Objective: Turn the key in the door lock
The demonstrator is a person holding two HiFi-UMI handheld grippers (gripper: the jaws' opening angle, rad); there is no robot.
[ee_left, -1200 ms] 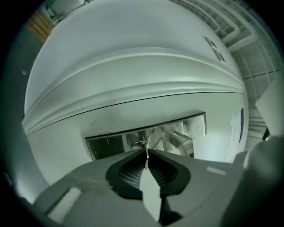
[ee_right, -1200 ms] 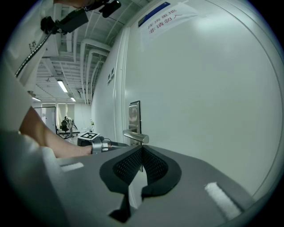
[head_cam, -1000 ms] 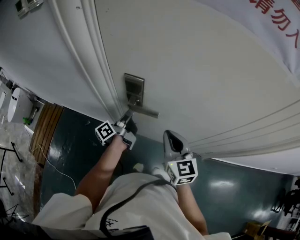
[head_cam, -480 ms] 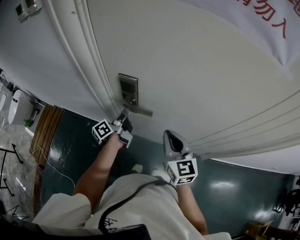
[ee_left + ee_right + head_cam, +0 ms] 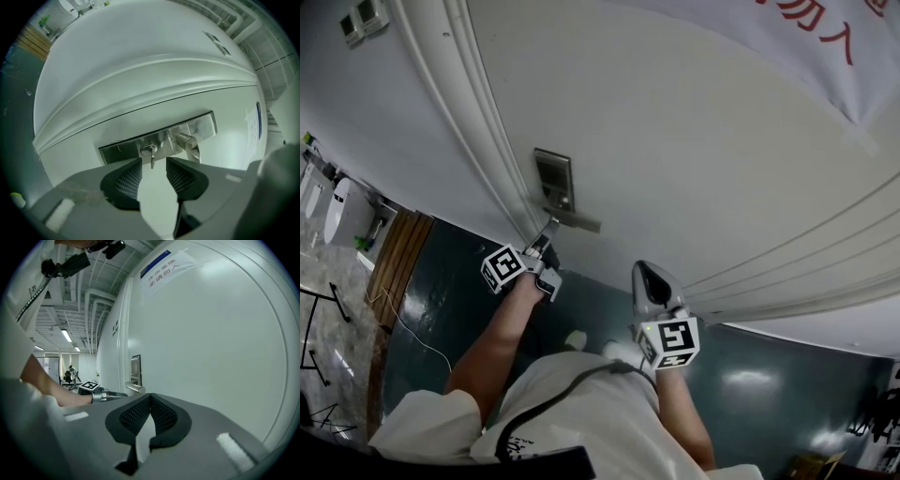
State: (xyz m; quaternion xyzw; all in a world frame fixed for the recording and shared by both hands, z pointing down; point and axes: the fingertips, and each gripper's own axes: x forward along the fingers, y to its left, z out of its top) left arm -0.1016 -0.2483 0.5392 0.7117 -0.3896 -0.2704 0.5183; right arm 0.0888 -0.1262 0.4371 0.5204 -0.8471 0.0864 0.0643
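A steel lock plate with a lever handle sits on the pale door. A small key is in the cylinder, its head hanging out toward me. My left gripper points level at it and its jaws are opening. The key stands between the tips and neither ribbed pad touches it. In the head view the left gripper is just under the lock plate. My right gripper hangs back from the door, to the right of the lock. In the right gripper view the right gripper is shut with nothing in it.
The door frame mouldings run along the left of the lock. A white sign with red print hangs on the door at the upper right. Dark green floor lies below. Wooden boards and a thin cable are at the left.
The left gripper has stayed at the lock and rolled slightly. The right gripper has drifted a little along the door. The head view has shifted a bit.
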